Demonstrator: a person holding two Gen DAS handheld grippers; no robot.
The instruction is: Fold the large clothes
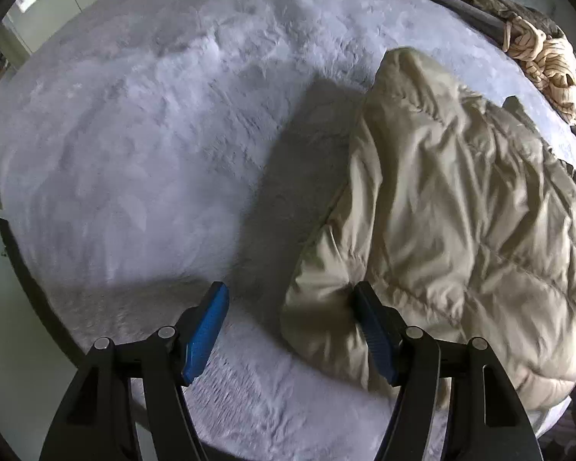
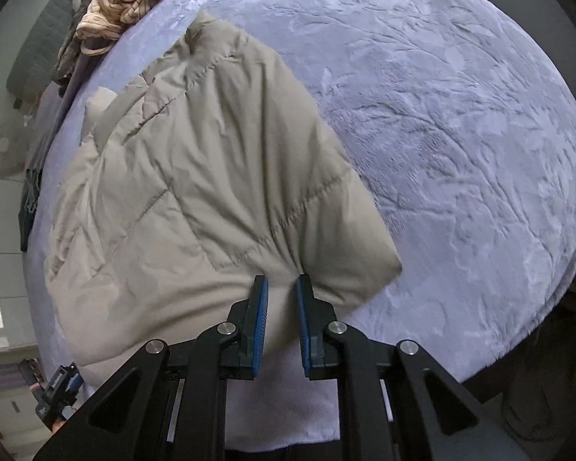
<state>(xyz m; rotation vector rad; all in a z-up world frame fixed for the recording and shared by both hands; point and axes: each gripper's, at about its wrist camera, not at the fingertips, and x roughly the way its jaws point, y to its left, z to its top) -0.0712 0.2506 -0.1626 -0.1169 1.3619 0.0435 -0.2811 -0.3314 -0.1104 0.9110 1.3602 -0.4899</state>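
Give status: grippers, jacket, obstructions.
Left gripper open, jacket edge between pads, unpinched. Right gripper shut on beige puffer jacket hem. Jacket on grey blanket. Nothing blocking.

A beige quilted puffer jacket is lying crumpled and partly folded on the pale fluffy bed cover, its near hem bunching up off the cover.
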